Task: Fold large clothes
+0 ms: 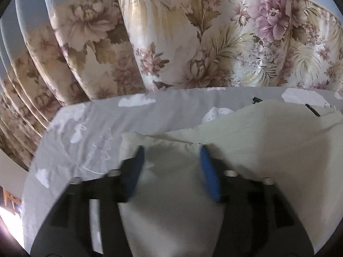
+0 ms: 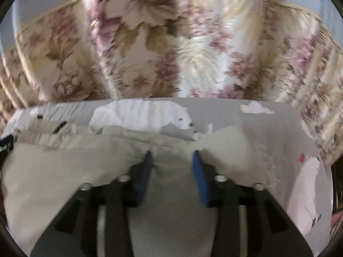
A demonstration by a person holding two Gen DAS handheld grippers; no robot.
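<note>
A cream-coloured garment (image 1: 257, 150) lies spread on a grey bed sheet (image 1: 90, 128) printed with white polar bears. My left gripper (image 1: 171, 150) is open, its blue pads straddling the garment's left edge, with cloth between the jaws. In the right wrist view the same cream garment (image 2: 64, 167) fills the lower left. My right gripper (image 2: 171, 154) is open over the garment's right part, its blue pads either side of a cloth fold. The view is blurred.
Floral curtains (image 1: 171, 32) hang right behind the bed's far edge and also show in the right wrist view (image 2: 171, 42). A small black item (image 2: 59, 127) lies near the garment's far edge. The sheet (image 2: 289, 150) extends to the right of the garment.
</note>
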